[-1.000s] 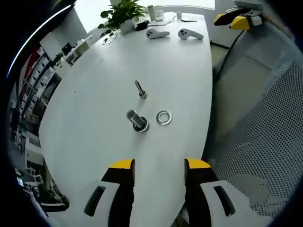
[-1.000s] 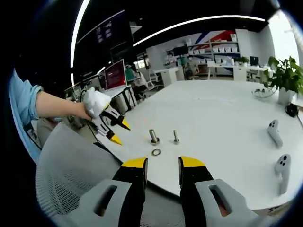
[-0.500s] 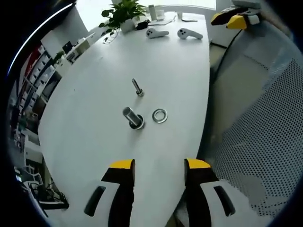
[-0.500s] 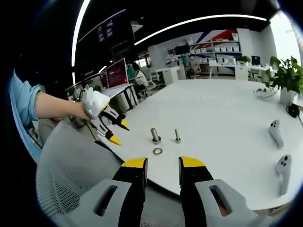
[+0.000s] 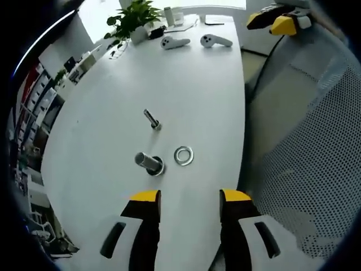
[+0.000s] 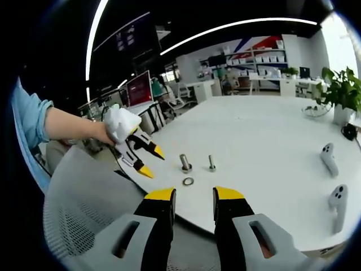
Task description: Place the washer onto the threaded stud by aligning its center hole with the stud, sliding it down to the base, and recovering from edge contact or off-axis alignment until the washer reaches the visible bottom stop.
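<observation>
A flat metal washer (image 5: pixel 183 155) lies on the white table (image 5: pixel 192 84), just right of a thick threaded stud (image 5: pixel 149 162) standing on its round base. A thinner bolt (image 5: pixel 152 119) stands a little beyond them. My left gripper (image 5: pixel 190 199) is open, short of the washer, with nothing between its yellow-tipped jaws. In the right gripper view the washer (image 6: pixel 188 182), stud (image 6: pixel 184 163) and bolt (image 6: pixel 211 164) sit near the table edge, and my left gripper (image 6: pixel 148 161) reaches in open from the left. My right gripper (image 6: pixel 194 196) is open, back from the table.
Two white hand controllers (image 5: pixel 174 42) and a potted plant (image 5: pixel 131 20) sit at the far end of the table. A mesh office chair back (image 5: pixel 304 169) stands close to the table edge. A sleeved forearm (image 6: pixel 51 127) holds the left gripper.
The left gripper has moved forward toward the stud and washer, which now sit lower and closer in its view. In the right gripper view it has advanced to the right. The right gripper stays still.
</observation>
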The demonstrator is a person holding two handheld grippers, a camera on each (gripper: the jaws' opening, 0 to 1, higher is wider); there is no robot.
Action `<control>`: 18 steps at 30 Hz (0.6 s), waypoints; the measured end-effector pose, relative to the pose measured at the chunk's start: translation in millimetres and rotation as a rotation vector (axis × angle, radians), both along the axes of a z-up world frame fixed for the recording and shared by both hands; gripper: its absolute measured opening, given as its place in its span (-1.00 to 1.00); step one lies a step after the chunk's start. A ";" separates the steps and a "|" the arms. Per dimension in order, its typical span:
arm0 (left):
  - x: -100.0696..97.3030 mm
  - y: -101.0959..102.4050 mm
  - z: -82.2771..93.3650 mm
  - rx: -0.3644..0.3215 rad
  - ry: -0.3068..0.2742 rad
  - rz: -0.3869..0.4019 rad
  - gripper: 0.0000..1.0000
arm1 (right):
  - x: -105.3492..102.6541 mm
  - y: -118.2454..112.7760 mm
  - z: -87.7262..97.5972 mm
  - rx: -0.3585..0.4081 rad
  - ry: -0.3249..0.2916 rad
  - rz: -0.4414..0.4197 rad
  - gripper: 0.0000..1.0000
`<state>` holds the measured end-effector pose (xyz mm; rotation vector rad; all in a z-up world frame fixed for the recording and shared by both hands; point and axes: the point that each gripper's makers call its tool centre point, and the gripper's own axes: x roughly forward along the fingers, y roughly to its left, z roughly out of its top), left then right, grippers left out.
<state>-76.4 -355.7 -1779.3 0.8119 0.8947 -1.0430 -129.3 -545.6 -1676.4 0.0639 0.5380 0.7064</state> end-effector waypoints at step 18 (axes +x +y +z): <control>14.8 -36.0 -45.6 0.001 0.081 -0.047 -0.24 | -0.1 0.0 0.5 0.006 -0.001 -0.004 -0.43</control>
